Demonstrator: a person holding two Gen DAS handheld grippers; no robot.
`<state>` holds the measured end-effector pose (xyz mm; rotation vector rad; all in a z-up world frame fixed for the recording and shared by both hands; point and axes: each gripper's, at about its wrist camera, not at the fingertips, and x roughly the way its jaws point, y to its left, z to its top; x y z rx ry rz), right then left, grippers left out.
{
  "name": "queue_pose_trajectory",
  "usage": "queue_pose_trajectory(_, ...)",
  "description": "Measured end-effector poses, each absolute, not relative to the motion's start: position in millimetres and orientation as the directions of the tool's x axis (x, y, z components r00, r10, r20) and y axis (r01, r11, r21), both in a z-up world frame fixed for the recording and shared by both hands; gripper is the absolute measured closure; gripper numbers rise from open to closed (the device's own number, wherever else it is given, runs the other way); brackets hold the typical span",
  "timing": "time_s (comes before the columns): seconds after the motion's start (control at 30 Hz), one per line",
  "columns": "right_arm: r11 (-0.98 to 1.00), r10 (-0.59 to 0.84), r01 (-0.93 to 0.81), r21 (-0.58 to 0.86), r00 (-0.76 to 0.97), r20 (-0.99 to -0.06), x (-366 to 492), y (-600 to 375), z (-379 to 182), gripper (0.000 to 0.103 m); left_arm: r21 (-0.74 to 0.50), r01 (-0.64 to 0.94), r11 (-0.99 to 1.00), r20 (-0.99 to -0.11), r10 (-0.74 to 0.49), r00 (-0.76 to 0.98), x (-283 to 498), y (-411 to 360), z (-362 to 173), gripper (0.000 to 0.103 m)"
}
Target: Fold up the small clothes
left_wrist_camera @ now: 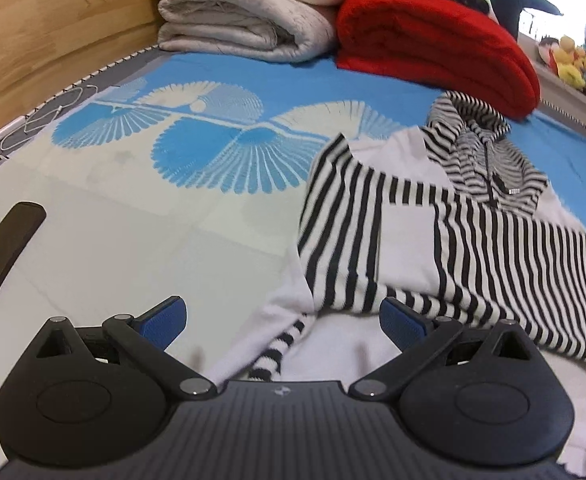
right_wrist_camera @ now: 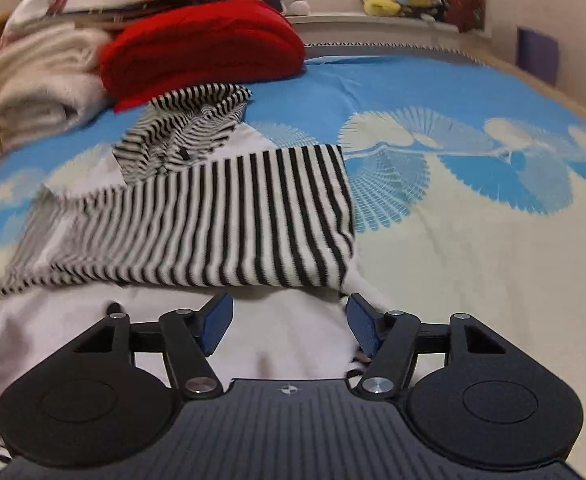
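A black phone lies far left on the bed. The left gripper hangs with jaws open over the striped hoodie, its 2 sleeves folded in; the right gripper likewise gapes empty above its white hem.

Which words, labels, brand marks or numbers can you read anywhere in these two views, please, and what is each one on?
No readable words or numbers appear in either view.
Left gripper: a small round emblem on its ribbed body, a symbol only, no lettering.
Right gripper: the same kind of round emblem, no lettering.
Striped hoodie: a small pale tab by the zip, too small to read.
Dark phone-like slab: blank face, no text visible.
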<state>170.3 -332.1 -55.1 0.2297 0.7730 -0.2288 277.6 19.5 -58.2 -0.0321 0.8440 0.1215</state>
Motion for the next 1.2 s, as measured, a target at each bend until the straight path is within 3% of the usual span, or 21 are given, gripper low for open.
queue_pose_trajectory(0.5, 0.953, -0.073, 0.268, 0.140, 0.654, -0.753, 183.6, -332.0, -65.3, 0.037, 0.132, -0.041, 0.990, -0.714, 0.123, 0.689, 270.6, -6.5, -65.6, 0.000)
queue_pose_trajectory(1.2, 0.936, -0.073, 0.313, 0.163, 0.626, -0.777, 188.7, -342.6, -73.3, 0.037, 0.120, -0.006, 0.993, -0.718, 0.091, 0.690, 267.5, -9.6, -64.8, 0.000)
